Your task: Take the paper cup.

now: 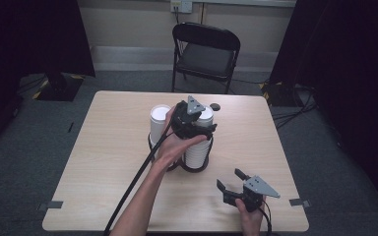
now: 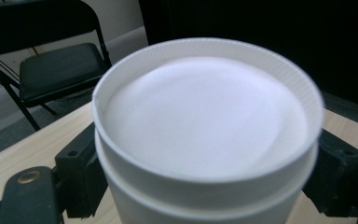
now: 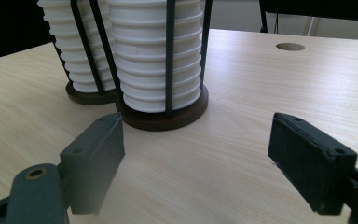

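White ribbed cups (image 3: 154, 60) in a black wire rack (image 3: 168, 56) — dark brown bases (image 3: 163, 119), pale woodgrain table (image 1: 108, 162)

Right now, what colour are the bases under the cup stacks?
Dark brown bases; clearest in the right gripper view.

Light wooden table (image 1: 108, 162) in middle of room, round cable hole (image 1: 215, 106) near far edge. Small grey tape marks (image 1: 54, 204) at near corners. Floor (image 1: 24, 167) – grey carpet. Black folding chair (image 1: 205, 54) behind table, at far side. Far wall (image 1: 128, 24) beige, white socket plate (image 1: 181, 5) on top – cables hang down. Black curtains (image 1: 34, 34) at left and right. Light dim, even.
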A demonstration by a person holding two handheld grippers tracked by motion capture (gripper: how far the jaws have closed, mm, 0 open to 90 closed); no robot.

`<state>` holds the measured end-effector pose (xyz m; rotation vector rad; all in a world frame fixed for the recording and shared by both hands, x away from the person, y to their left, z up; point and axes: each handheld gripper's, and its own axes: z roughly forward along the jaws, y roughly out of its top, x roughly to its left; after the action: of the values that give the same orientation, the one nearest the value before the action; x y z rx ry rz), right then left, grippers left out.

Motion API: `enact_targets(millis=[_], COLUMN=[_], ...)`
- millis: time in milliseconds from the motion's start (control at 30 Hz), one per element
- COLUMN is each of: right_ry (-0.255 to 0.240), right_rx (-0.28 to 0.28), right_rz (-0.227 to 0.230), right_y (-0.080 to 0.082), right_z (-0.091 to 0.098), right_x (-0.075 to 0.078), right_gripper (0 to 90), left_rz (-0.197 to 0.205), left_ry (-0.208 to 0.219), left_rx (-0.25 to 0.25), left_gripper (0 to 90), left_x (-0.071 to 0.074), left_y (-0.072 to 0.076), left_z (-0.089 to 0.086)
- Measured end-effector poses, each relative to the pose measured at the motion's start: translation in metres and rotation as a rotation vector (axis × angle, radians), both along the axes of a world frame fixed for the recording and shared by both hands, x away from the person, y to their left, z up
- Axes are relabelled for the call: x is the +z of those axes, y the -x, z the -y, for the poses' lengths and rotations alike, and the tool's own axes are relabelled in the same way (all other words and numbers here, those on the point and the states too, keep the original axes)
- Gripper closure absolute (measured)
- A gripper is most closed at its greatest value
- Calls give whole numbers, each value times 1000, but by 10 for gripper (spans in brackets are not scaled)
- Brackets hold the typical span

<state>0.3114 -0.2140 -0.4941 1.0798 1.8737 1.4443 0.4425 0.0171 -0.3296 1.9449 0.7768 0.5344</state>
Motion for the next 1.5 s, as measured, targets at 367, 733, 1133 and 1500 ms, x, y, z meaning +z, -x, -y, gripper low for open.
enact_targets(millis=[367,733,1133,1500], right_ry=[1,-8,-16,-18], right_rx=[3,5,3,9], right_rz=[-4,-9,-7,-8], right_y=[0,0,0,0], right_z=[0,1,1,2], right_x=[0,0,0,0], right_gripper=[182,179,177,177], left_rz=[-22,-9,15,43], left_ry=[-28,25,51,114], left_rx=[7,7,4,11], left_gripper=[179,187,190,191], left_x=[-3,4,7,13], left_y=[-3,0,3,6], left_z=[4,-1,-3,-8])
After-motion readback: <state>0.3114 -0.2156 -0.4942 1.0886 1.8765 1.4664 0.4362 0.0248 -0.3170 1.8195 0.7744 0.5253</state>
